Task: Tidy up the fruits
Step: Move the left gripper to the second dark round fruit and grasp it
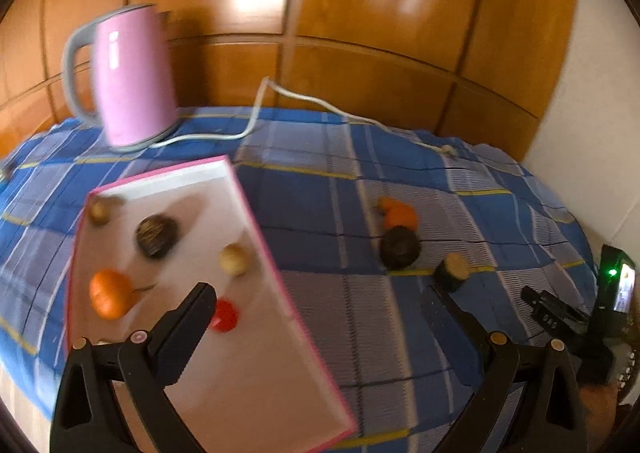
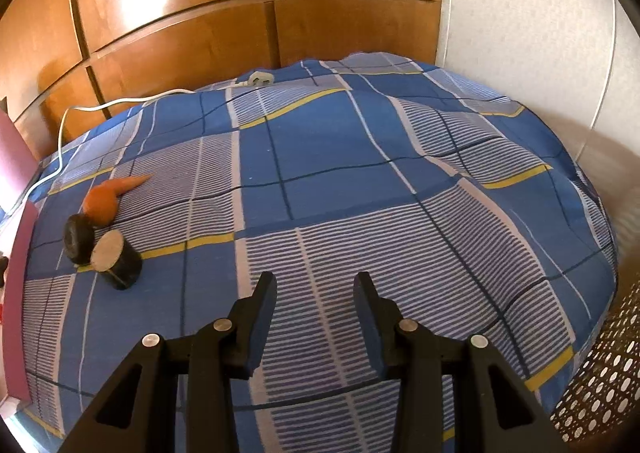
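Observation:
A white tray with a pink rim (image 1: pixel 256 393) lies on the blue checked cloth. On it are an orange (image 1: pixel 109 293), a dark round fruit (image 1: pixel 156 235), two small tan round fruits (image 1: pixel 234 259) (image 1: pixel 99 210) and a red piece (image 1: pixel 224 315). On the cloth to its right lie an orange carrot-like item (image 1: pixel 396 213) (image 2: pixel 106 197), a dark round fruit (image 1: pixel 400 247) (image 2: pixel 78 239) and a dark cylinder with a pale cut face (image 1: pixel 454 271) (image 2: pixel 118 259). My left gripper (image 1: pixel 324 301) is wide open over the tray's right edge, empty. My right gripper (image 2: pixel 316 285) is open and empty above the cloth.
A pink electric kettle (image 1: pixel 132 77) stands at the back left; its white cord (image 1: pixel 256 113) runs along the back to a plug (image 2: pixel 256 79). Wooden panels rise behind. The other gripper with a lit screen (image 1: pixel 616 285) is at the far right. A perforated basket (image 2: pixel 600 373) sits lower right.

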`<state>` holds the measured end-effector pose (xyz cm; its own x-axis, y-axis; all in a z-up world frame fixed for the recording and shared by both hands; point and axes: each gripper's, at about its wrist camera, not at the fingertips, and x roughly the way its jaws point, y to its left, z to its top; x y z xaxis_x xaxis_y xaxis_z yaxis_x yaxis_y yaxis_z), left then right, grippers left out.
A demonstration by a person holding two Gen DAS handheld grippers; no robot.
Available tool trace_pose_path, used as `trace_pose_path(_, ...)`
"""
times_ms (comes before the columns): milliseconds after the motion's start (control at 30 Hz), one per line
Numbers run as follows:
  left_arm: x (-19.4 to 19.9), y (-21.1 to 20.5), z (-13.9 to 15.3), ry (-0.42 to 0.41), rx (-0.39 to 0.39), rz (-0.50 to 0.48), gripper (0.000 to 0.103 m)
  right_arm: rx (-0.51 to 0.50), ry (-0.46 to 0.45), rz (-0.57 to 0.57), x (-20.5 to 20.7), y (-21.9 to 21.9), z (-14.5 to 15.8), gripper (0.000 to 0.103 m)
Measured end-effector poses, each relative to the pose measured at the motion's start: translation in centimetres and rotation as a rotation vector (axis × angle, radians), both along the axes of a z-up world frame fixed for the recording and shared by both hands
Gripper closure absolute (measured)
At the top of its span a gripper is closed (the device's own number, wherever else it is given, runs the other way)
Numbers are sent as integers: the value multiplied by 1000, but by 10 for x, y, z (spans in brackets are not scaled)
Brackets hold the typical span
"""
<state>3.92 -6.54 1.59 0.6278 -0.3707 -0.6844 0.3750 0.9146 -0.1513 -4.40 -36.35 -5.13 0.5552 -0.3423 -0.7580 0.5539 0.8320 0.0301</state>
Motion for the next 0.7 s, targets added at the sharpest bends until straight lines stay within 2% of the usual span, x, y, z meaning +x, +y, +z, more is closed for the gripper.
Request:
trace_pose_path(133, 9, -20, 0, 8, 19, -44, 0, -26, 1, -9, 1, -2, -1, 60)
trace_pose_path(200, 17, -30, -3, 37, 25, -64, 0, -31, 1, -15, 1, -4, -3, 58)
trace_pose_path(400, 35, -56, -14, 87, 83, -91, 0, -38, 0, -21, 1, -10, -7, 56)
trace_pose_path(567, 52, -70, -24, 128, 84, -90, 1, -41, -7, -15, 1, -10, -8, 53)
trace_pose_path(700, 62, -82, -30, 153, 92, -108, 6, -39, -13, -13, 1, -11, -9, 49)
